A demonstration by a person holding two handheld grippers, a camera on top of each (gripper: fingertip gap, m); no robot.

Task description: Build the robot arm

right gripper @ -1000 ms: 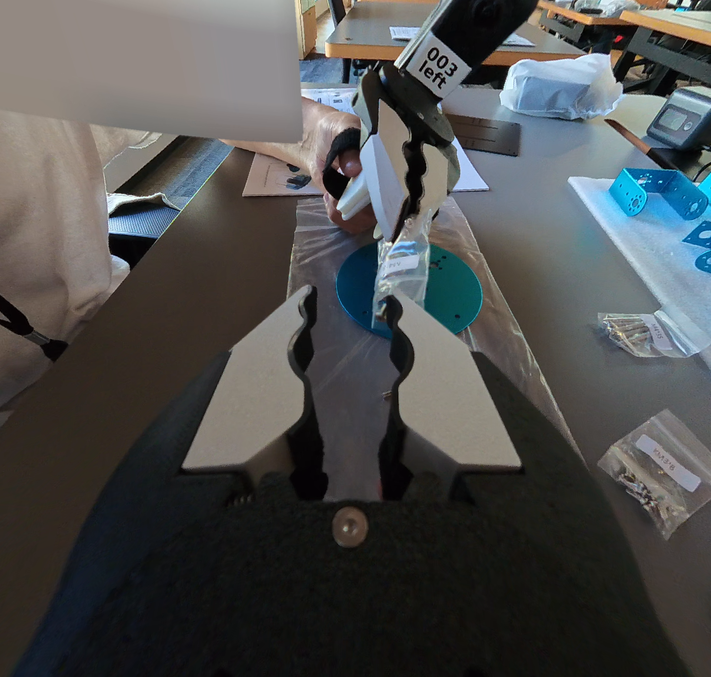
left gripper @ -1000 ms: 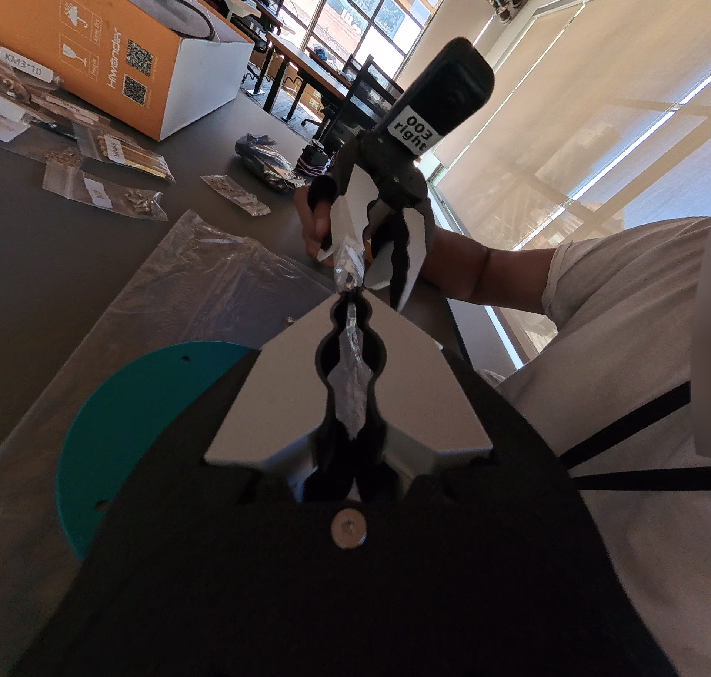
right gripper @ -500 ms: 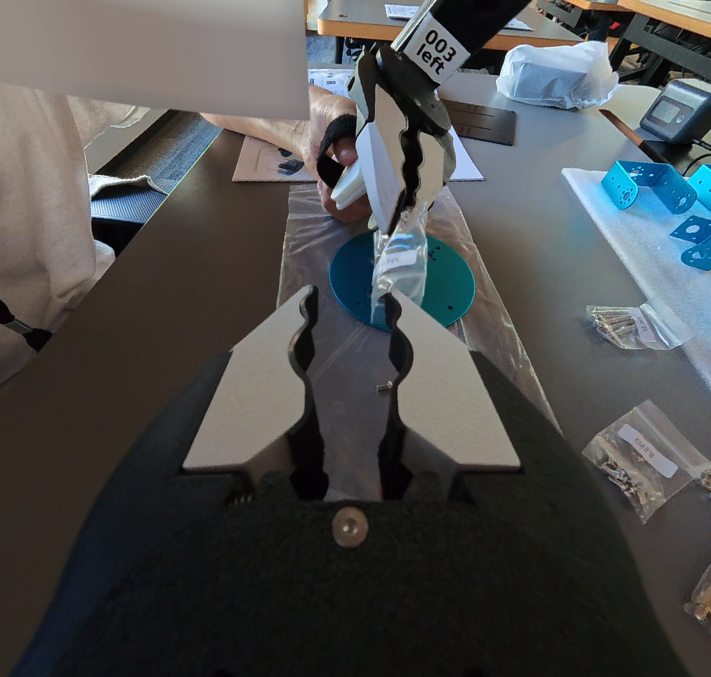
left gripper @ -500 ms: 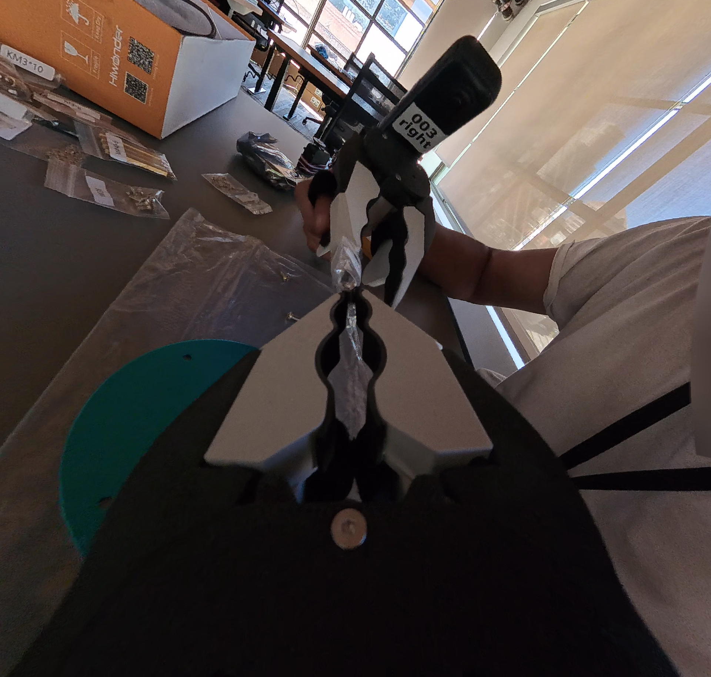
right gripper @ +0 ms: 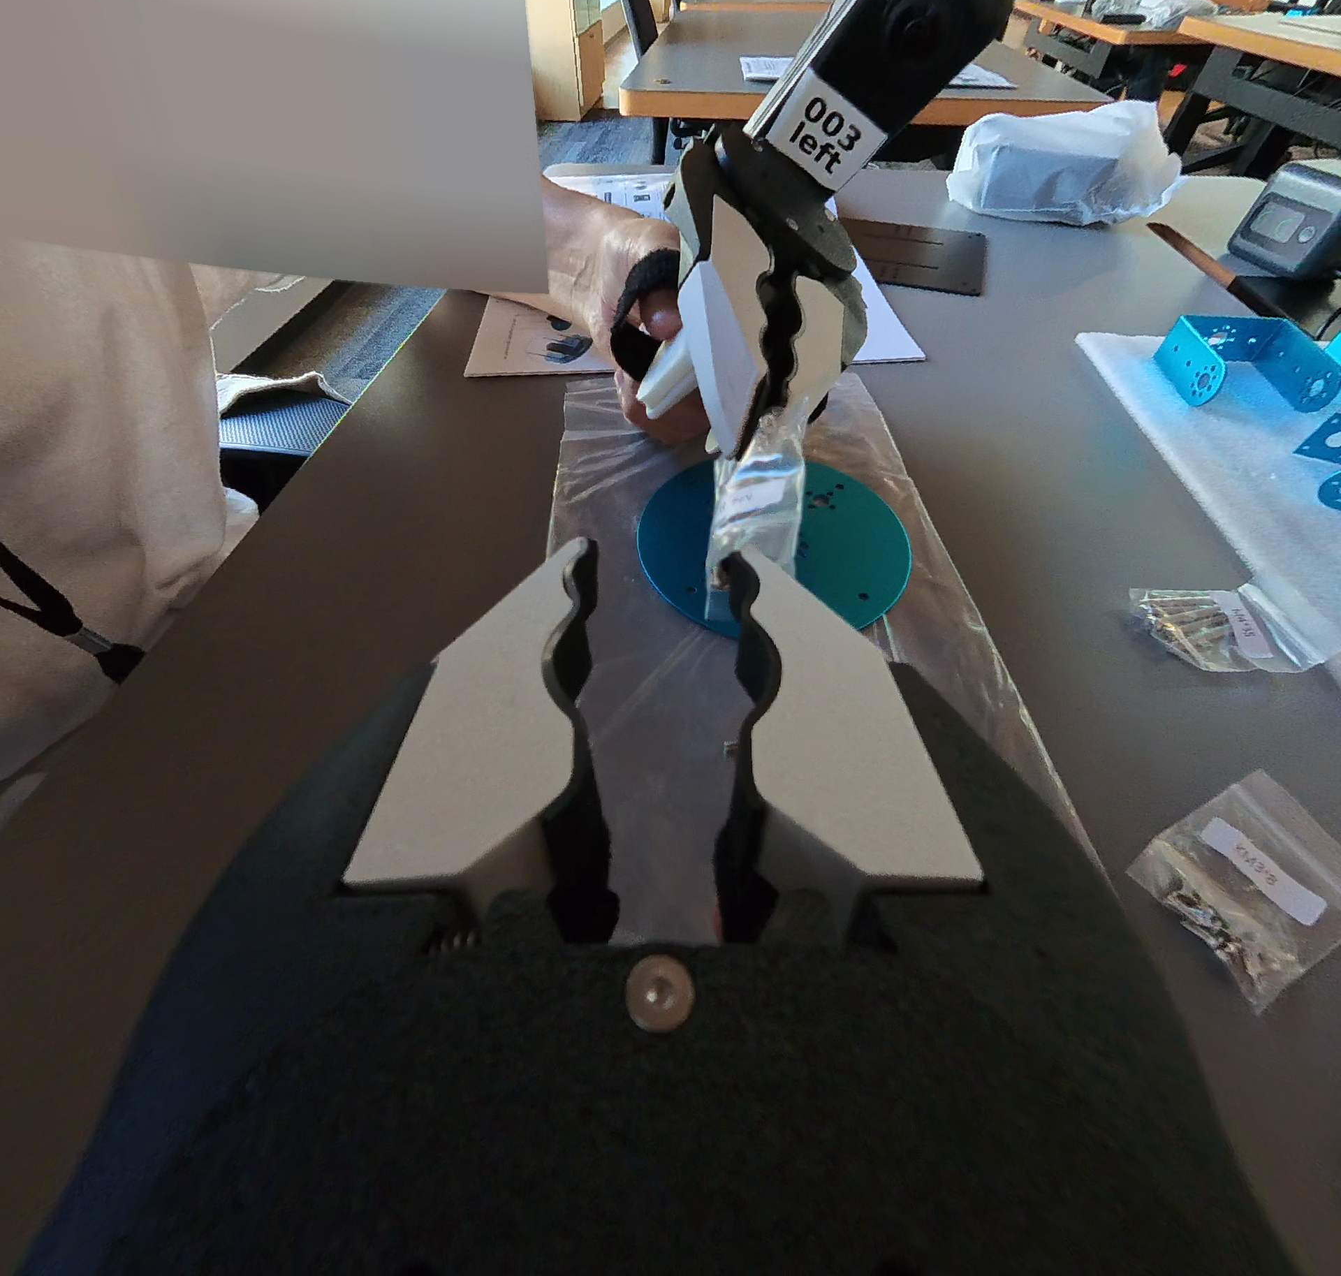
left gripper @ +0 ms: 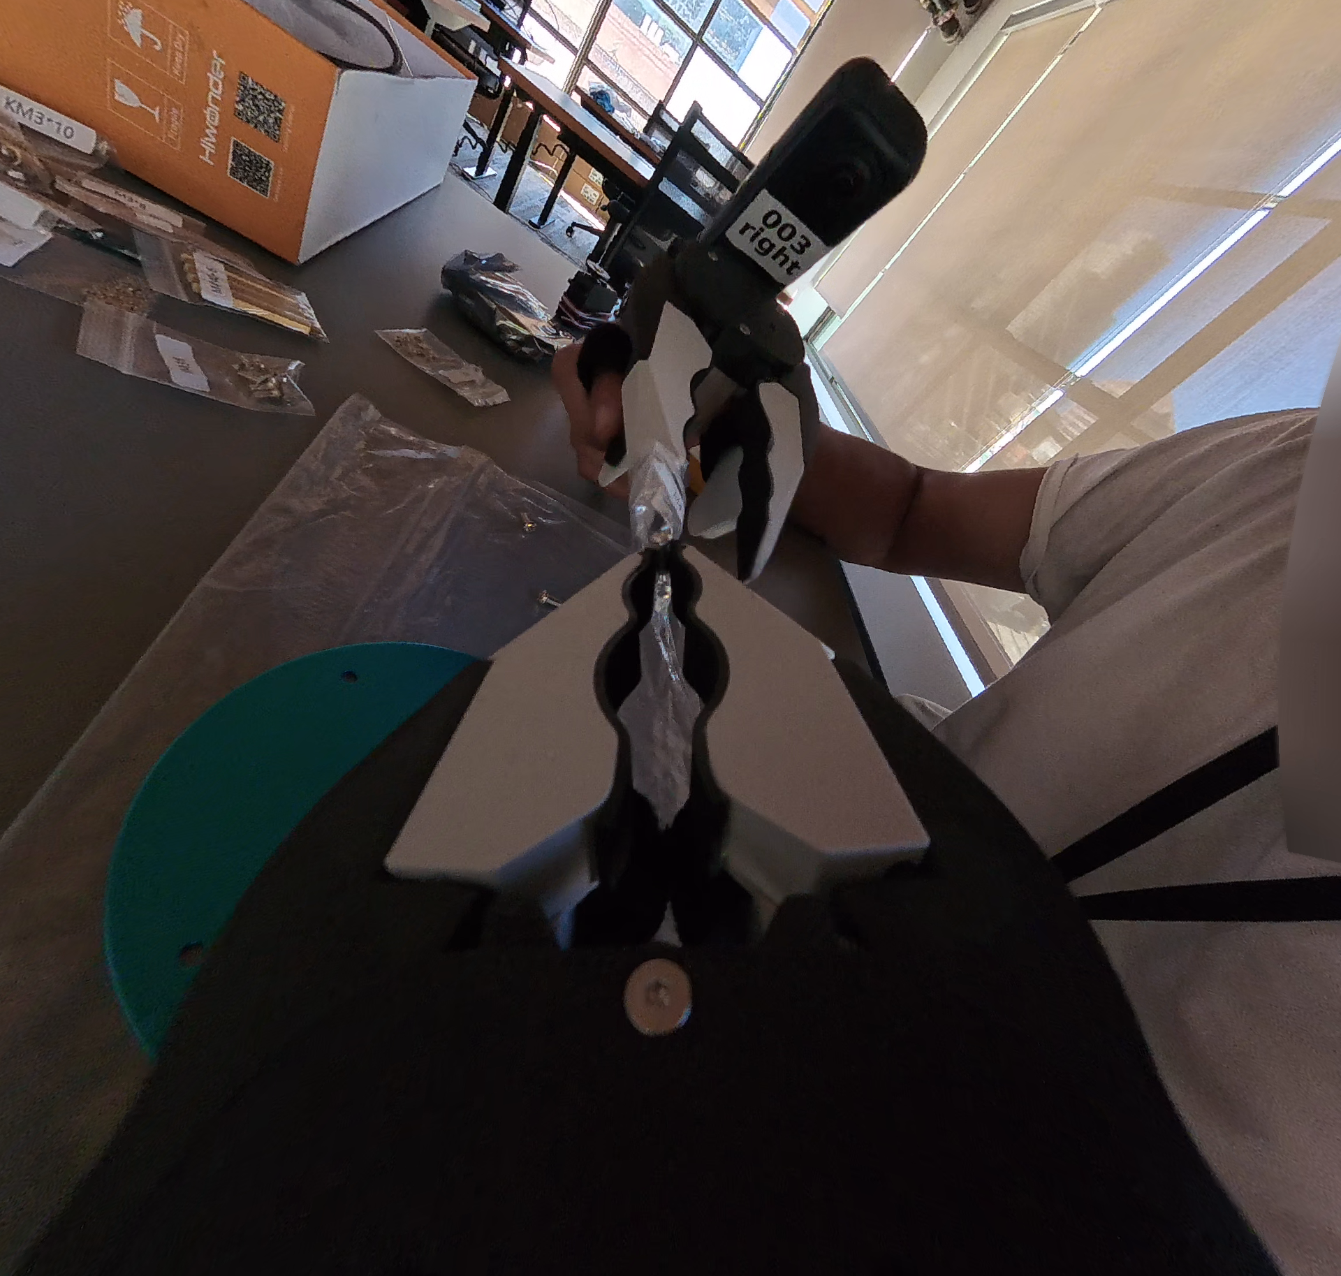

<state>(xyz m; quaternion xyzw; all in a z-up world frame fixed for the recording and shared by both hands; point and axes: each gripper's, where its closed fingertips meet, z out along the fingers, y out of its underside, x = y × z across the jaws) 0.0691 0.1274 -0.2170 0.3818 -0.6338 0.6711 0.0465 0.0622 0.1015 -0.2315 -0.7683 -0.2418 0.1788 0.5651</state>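
My left gripper [left gripper: 659, 552] is shut on a small clear plastic bag [left gripper: 662, 704], which runs up between its jaws. In the right wrist view the left gripper [right gripper: 755, 436] holds the bag [right gripper: 758, 508] hanging above a teal round disc [right gripper: 842, 559]. My right gripper [right gripper: 660, 559] is open, and its right fingertip [right gripper: 747, 573] touches the bag's lower end. In the left wrist view the right gripper [left gripper: 689, 515] is open just past my left gripper's tips. The disc [left gripper: 290, 769] lies on a clear plastic sheet [left gripper: 377, 515], where two loose screws [left gripper: 543, 595] lie.
An orange cardboard box [left gripper: 181, 102] and several small bags of screws [left gripper: 196, 370] lie on the dark table. More screw bags [right gripper: 1233, 885], blue brackets on white foam [right gripper: 1248, 363], a black plate [right gripper: 921, 261] and a white-wrapped bundle [right gripper: 1059, 167] are at the right. A person sits close.
Both grippers have barely moved and the bag stays in the left one. A second loose screw now shows on the plastic sheet in the left wrist view.
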